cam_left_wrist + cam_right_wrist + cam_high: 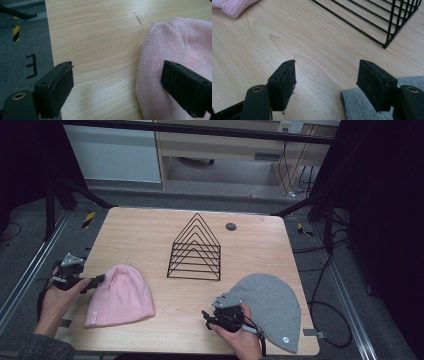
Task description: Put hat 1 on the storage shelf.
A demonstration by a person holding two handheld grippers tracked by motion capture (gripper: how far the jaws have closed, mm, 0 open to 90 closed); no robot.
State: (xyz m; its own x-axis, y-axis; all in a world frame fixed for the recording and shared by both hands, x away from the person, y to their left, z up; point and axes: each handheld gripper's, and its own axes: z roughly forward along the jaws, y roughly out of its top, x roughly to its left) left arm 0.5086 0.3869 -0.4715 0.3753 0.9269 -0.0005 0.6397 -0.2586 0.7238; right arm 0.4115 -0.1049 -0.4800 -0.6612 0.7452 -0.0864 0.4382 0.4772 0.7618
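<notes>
Left claw (117,85) agape at pink beanie (175,62), right claw (327,85) parted — beside grey beanie (362,105)

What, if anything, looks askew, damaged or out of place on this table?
Nothing much stands out. The pink beanie and grey beanie lie flat and apart, and the black wire rack stands upright between them. Only oddity: a thin dark scratch on the table near the pink beanie.

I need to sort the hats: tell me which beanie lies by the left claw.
The pink beanie, at the table's left side, its crown beside the open left claw. The grey beanie lies at the right, by the right claw.
</notes>
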